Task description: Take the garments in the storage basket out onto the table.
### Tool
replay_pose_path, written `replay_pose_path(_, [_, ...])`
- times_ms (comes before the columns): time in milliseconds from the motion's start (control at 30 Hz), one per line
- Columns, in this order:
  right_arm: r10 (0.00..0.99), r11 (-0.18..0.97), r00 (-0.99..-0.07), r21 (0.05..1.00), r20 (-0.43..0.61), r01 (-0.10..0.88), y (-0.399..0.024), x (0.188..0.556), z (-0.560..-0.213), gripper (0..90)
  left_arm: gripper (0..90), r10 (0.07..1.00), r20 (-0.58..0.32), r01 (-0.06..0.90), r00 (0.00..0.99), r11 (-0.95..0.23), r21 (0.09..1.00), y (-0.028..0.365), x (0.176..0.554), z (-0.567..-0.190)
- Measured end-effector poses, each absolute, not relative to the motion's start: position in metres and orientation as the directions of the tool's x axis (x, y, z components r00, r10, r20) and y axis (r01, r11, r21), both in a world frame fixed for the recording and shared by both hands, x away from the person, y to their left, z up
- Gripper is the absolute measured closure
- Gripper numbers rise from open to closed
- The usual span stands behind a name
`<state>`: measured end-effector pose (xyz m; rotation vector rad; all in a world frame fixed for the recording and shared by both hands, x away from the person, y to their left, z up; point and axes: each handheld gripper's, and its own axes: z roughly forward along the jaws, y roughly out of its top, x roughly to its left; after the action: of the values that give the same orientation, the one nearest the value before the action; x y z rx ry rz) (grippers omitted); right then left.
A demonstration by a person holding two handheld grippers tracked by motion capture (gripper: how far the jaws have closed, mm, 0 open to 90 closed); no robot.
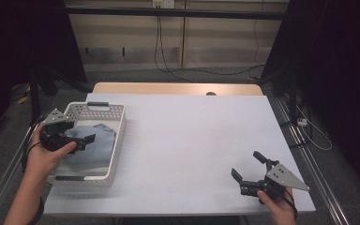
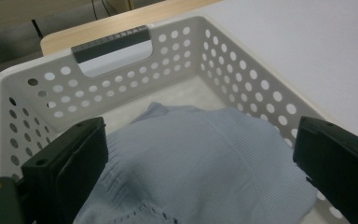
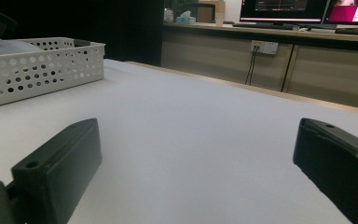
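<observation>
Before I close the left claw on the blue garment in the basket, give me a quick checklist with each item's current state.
1. Left claw open: ok, its jaws stand wide apart.
2. Light blue garment between the jaws: ok, the folded knit lies in the gap in the left gripper view.
3. Jaws touching the cloth: cannot tell, they look just above or at its surface.
4. White basket wall clear of the jaws: ok, the perforated sides sit outside both jaws.
5. Right claw out of the way: ok, open and apart from the basket, over the bare white table at its near right corner.
6. Anything under the garment: cannot tell, it is hidden.
</observation>
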<state>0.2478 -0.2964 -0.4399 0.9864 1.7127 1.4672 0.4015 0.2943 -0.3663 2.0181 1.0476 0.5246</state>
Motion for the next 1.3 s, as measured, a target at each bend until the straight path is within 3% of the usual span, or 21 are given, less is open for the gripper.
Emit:
replay_pose_path(667, [0.871, 0.09, -0.491, 0.987, -0.014, 0.131, -0.296, 0.248, -0.441, 0.6, 0.3, 0.807, 0.012, 0.596, 0.59, -0.445, 0.668, 0.292, 0.423, -0.39])
replay_pose_path(1033, [0.871, 0.09, -0.491, 0.987, -0.014, 0.13, -0.296, 0.248, -0.44, 0.7, 0.0, 0.807, -0.064, 0.66, 0.587, -0.431, 0.615, 0.294, 0.427, -0.408])
replay_pose_path(1300, [0.87, 0.091, -0.493, 0.988, -0.016, 0.128, -0.296, 0.248, -0.44, 0.8, 0.0, 0.844, -0.065, 0.701, 0.533, -0.397, 0.592, 0.294, 0.428, -0.426])
